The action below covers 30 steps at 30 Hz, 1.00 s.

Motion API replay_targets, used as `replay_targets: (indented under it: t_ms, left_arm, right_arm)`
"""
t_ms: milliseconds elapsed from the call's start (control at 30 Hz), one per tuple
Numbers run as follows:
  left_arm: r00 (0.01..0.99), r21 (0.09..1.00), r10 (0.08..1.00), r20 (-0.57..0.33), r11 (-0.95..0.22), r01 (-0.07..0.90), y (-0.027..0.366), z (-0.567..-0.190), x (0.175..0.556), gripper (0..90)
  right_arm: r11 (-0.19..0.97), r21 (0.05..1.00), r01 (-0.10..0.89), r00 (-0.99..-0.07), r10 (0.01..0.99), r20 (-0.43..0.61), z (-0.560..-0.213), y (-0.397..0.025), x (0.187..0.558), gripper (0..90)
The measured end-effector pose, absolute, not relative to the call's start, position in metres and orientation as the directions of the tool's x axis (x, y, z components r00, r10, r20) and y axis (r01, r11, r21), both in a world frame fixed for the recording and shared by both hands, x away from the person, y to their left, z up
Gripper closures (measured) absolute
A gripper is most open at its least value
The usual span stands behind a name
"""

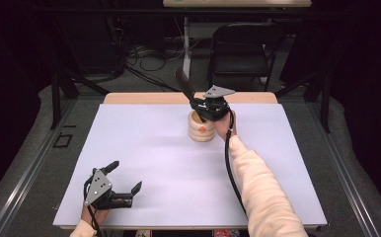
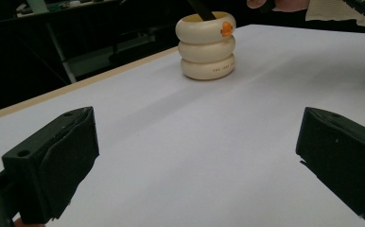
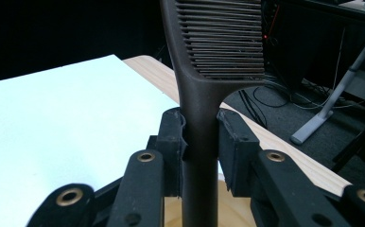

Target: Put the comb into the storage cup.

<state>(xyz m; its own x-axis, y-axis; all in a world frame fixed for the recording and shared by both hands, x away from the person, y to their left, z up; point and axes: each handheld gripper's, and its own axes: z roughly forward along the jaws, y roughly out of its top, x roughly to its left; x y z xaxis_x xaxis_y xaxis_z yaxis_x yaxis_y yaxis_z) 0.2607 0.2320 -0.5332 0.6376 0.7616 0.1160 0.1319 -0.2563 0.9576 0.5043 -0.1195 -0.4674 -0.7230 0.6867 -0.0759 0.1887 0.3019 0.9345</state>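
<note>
My right gripper pinches the handle of a dark comb between its pads, holding it over the cream ringed holder that stands at about 12 o'clock on the white worktop. In the left gripper view the comb's lower end dips inside the holder's mouth. My left gripper rests at about 7 o'clock, jaws spread wide and empty, well apart from the holder.

To do this step well, I judge I should keep the comb upright and centred over the opening, move straight along its length, and avoid dragging the handle against the rim, since the holder looks light enough to tip.

The holder's inside is hidden, so I cannot tell how deep the comb reaches. The comb's teeth run off the top edge of the right gripper view. The small print on the holder's lowest ring is too small to read.
</note>
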Motion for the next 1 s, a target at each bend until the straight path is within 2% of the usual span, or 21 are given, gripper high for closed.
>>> replay_targets:
  t_ms: [1000]
  left_arm:
    - [0.637, 0.957, 0.762, 0.118, -0.258, 0.131, 0.232, -0.533, 0.26, 0.0]
  right_arm:
    - [0.322, 0.924, 0.205, -0.726, 0.683, -0.077, -0.484, -0.128, 0.506, 72.3]
